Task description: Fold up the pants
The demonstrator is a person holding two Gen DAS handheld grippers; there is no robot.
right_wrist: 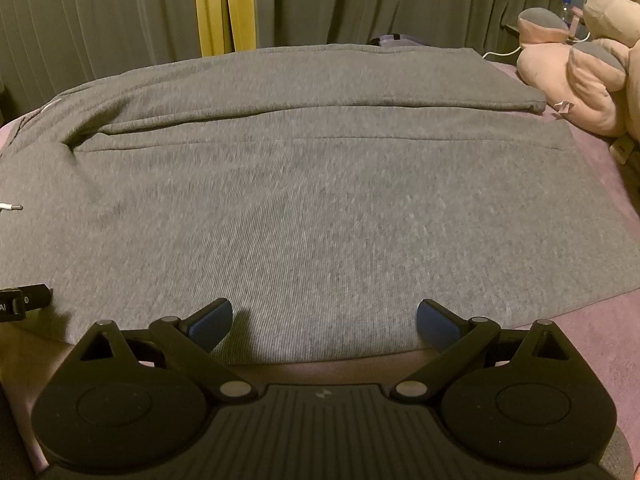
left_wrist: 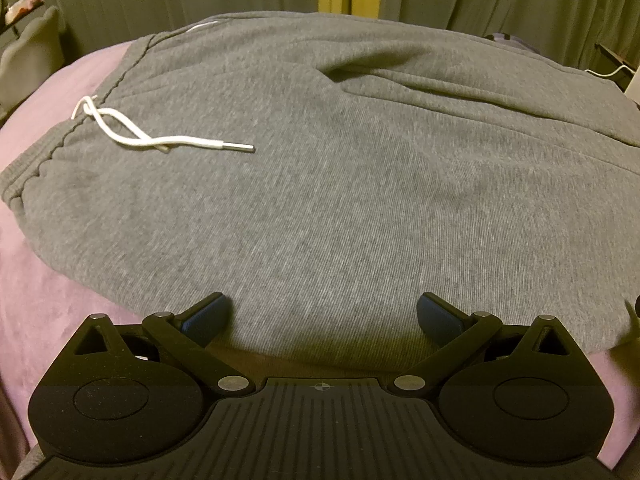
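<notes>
Grey sweatpants [left_wrist: 320, 184] lie spread flat on a pink bedcover [left_wrist: 44, 292], waistband to the left with a white drawstring [left_wrist: 160, 140] resting on the fabric. My left gripper [left_wrist: 323, 314] stands open over the near edge of the upper part, nothing between its blue pads [left_wrist: 208, 318]. In the right wrist view the grey sweatpants [right_wrist: 320, 208] show both legs side by side, running to the right. My right gripper [right_wrist: 324, 320] is open at the near leg's edge, its blue pads [right_wrist: 438, 326] wide apart and empty.
A pink and grey plush toy [right_wrist: 588, 76] sits at the bed's right end beyond the leg cuffs. Grey curtains [right_wrist: 400, 0] with a yellow strip [right_wrist: 224, 4] hang behind the bed. A white cable [right_wrist: 500, 53] lies near the plush. Part of the other gripper [right_wrist: 24, 300] shows at left.
</notes>
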